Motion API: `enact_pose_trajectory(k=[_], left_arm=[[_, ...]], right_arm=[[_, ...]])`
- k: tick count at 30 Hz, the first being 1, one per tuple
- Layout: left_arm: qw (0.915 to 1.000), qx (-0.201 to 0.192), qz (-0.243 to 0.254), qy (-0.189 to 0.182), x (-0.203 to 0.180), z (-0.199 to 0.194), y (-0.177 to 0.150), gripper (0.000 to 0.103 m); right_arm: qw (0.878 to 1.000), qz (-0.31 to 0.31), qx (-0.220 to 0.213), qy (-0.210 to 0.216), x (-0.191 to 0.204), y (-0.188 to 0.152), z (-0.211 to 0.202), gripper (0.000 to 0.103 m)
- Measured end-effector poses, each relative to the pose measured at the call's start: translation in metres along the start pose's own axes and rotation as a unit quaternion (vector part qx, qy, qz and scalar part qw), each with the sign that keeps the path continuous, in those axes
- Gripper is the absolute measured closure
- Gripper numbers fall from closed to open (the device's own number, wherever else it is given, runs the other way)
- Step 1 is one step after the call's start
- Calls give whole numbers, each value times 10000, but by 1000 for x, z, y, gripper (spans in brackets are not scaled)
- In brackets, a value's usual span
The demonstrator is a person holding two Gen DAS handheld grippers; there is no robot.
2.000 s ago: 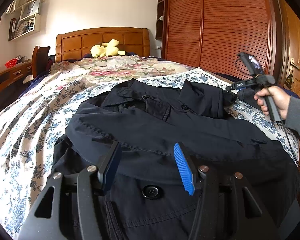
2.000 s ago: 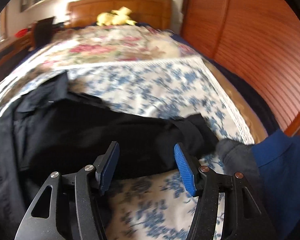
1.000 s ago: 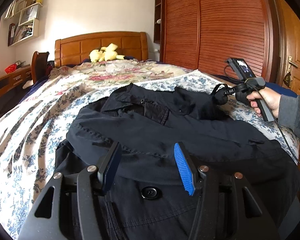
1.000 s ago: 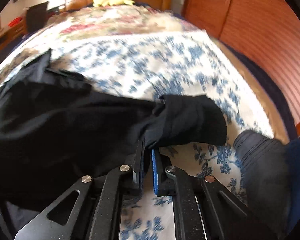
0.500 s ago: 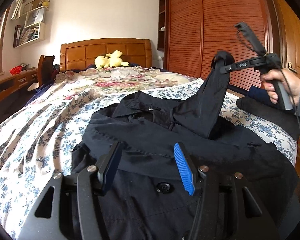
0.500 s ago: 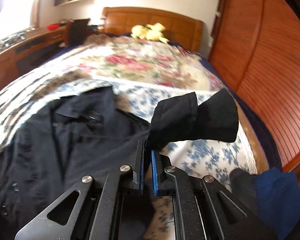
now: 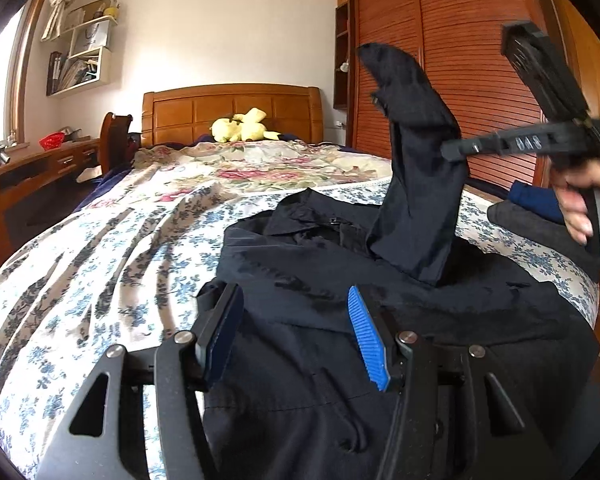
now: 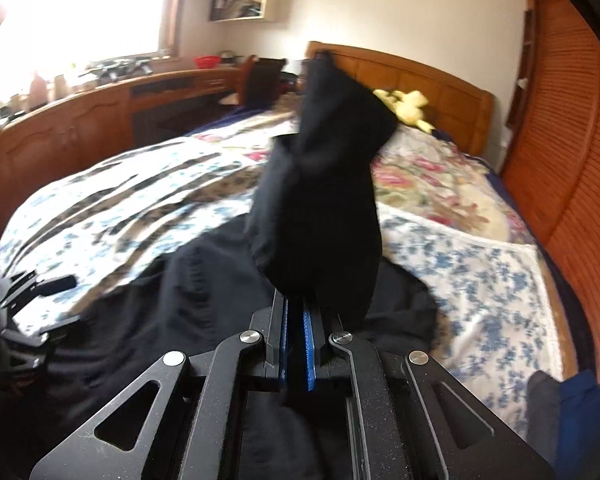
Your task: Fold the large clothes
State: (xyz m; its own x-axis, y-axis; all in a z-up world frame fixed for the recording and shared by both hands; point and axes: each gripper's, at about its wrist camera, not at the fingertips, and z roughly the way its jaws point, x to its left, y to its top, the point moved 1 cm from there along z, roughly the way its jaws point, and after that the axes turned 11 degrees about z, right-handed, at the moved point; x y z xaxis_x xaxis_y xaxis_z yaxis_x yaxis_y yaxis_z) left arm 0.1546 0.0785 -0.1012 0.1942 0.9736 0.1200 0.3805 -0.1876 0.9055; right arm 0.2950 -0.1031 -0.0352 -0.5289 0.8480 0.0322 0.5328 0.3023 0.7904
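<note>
The left gripper (image 7: 296, 332) hangs half open, holding nothing, over the hem of a dark jacket (image 7: 339, 360) spread lengthwise on the bed (image 7: 112, 240), collar toward the headboard (image 7: 232, 110). The right gripper (image 8: 294, 320) is clamped on the sleeve (image 7: 415, 168), which stands nearly upright. Markings on its side are blurred, unreadable.

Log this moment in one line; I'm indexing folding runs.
right gripper: shut on sleeve, raised | left gripper: open over jacket
</note>
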Motion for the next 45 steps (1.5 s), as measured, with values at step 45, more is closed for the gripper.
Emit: enact_pose_trajectory(k=[45], left_arm=[[9997,101,-134,185,20,-4,-11,49]], right_arm=[[9928,200,1119,376,50,-147,-23,59]])
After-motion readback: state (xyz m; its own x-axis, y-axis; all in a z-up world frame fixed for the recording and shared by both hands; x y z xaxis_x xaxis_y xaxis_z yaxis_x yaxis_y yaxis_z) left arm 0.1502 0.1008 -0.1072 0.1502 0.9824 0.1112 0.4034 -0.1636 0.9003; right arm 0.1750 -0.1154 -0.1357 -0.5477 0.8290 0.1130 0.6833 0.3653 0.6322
